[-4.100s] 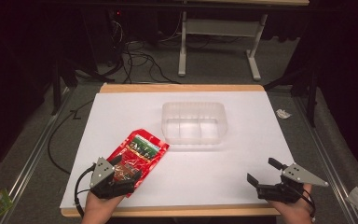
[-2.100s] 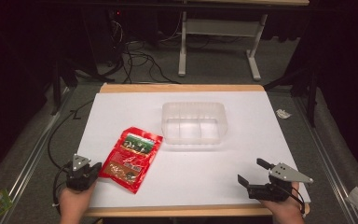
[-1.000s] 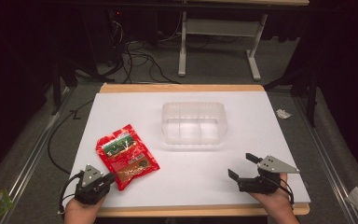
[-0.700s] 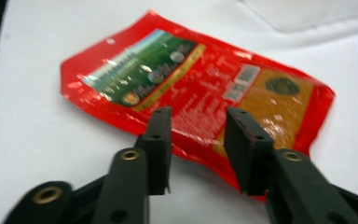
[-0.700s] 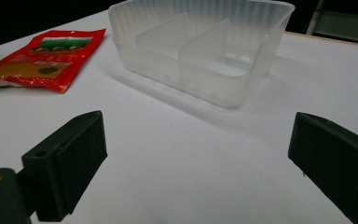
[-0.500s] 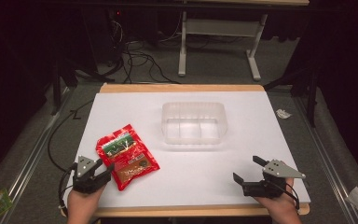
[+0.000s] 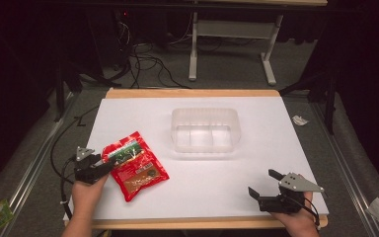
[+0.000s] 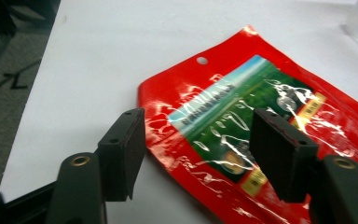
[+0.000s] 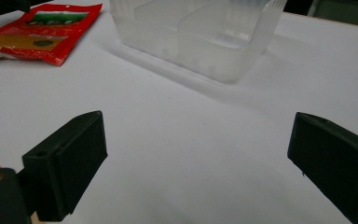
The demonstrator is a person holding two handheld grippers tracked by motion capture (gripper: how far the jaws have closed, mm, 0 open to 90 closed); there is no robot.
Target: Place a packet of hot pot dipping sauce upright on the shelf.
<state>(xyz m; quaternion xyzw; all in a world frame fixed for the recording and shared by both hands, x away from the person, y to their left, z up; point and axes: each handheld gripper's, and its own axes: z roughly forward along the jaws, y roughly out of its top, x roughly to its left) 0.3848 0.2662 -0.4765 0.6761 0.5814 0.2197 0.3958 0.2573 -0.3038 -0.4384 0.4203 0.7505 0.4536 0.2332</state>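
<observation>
- The red packet [image 7: 135, 165] lies flat on the white bench [image 7: 286, 128], toward its front left corner, turned at a slant with its hole-punched end pointing away from the person.
- The left tongs [image 7: 106, 168] sit at the packet's near left edge, held low over the bench by the left hand [image 7: 85, 193].
- In the left gripper view the jaws stand apart: one over bare bench just beside the packet's edge, the other over its printed face [image 8: 242, 126].
- Whether either jaw touches the film is hard to tell from this angle; nothing is clamped.
- The clear tub [image 7: 205, 129] stands upright near the middle of the bench, well apart from the packet; low walls split it into compartments.
- The right tongs [image 7: 266, 183] hover near the front right corner, held by the right hand [image 7: 296, 217].
- Their jaws are spread wide in the right gripper view, with bare bench between them and the tub [image 9: 200, 32] farther ahead.
- A crumpled scrap [image 7: 300, 120] lies on the floor past the right edge of the bench.
</observation>
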